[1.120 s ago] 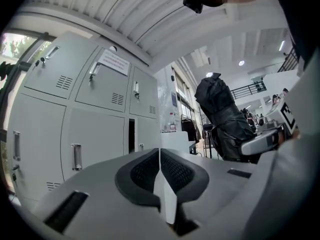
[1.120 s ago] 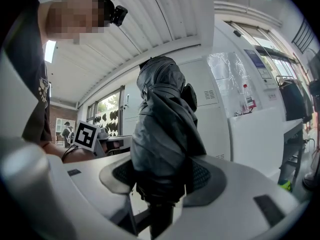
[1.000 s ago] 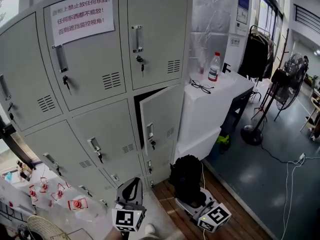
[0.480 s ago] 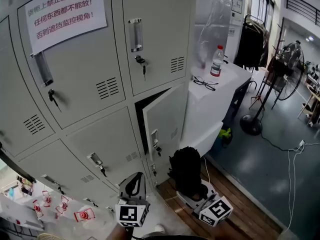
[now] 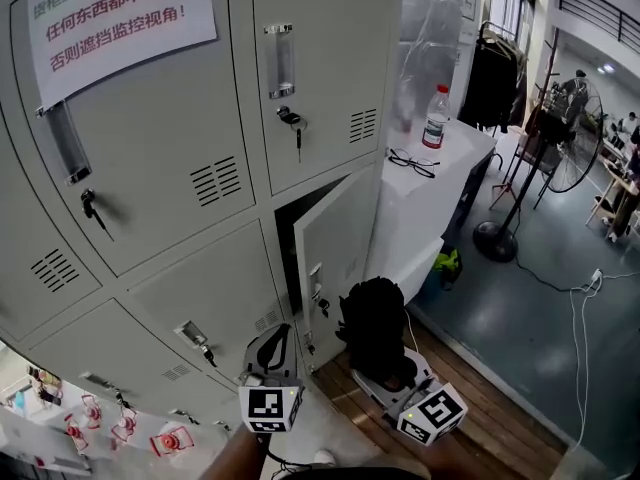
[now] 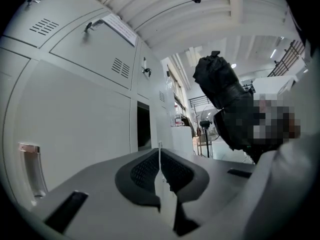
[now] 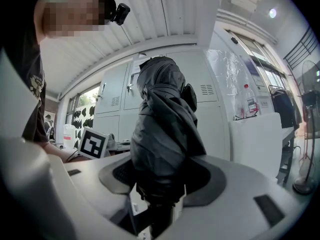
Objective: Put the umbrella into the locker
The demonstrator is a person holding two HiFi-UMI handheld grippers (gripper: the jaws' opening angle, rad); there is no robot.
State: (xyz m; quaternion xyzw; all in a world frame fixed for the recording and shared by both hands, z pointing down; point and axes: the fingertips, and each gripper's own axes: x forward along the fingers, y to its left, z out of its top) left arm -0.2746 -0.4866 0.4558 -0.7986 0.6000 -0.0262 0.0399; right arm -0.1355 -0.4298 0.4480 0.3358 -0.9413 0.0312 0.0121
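Before locker [image 5: 288,230] | door [image 5: 338,250] ajar, looms nearer than 1 s ago, approach nearly done | right gripper [image 5: 388,376] clamps folded umbrella [image 5: 374,330] upright, near door, not yet inside | left gripper [image 5: 272,343] closed, empty | likely next: swing door wider, then insert.

Pale grey moulded shells on left gripper [image 5: 273,346] and right gripper [image 5: 388,376], with black ribbed pads [image 6: 144,170] set in dark grey surrounds. Each carries a white cube [image 5: 270,409] with black square markers. Person wears a dark T-shirt [image 7: 20,54] with pale print and a small black head camera [image 7: 119,13].
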